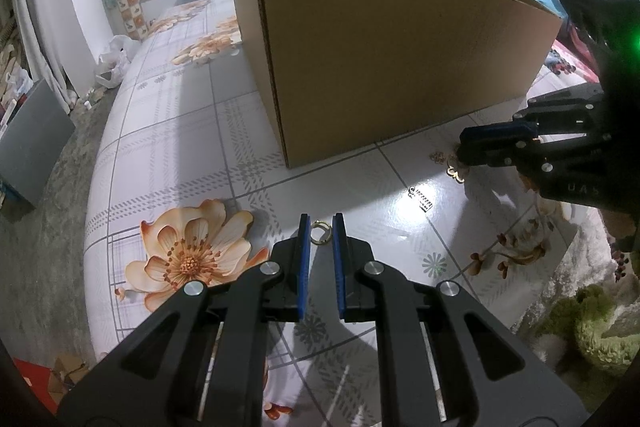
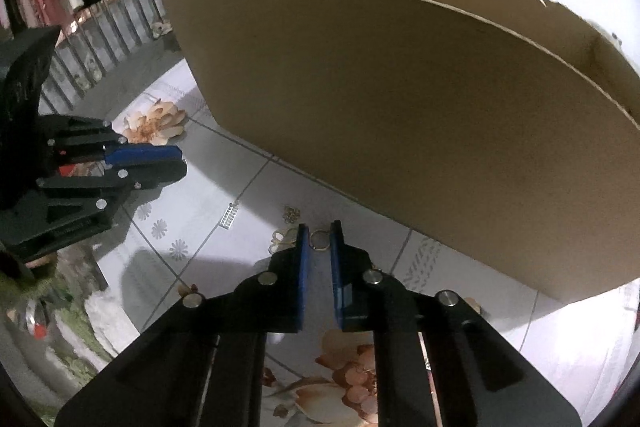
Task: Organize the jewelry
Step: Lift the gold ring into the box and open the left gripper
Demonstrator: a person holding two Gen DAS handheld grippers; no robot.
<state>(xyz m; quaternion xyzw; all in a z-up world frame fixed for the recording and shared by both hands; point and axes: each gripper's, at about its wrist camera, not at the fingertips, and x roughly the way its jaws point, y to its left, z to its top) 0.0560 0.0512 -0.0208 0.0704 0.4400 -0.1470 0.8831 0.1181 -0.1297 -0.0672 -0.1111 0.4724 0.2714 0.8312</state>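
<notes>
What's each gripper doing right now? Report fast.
Left gripper: open, small gold ring between its fingertips, not clamped.
Right gripper: open, another gold ring between its fingertips, not clamped.

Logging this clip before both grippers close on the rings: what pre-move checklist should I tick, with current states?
1. Left gripper straddles a gold ring: ok.
2. Right gripper straddles another ring: ok.
3. Both grippers open, rings not yet pinched: ok.
4. Rings lying flat on the tablecloth: cannot tell.
5. Cardboard box open-topped, near: ok.
6. Butterfly piece clear of right gripper: not ok, it sits against the left finger.
</notes>
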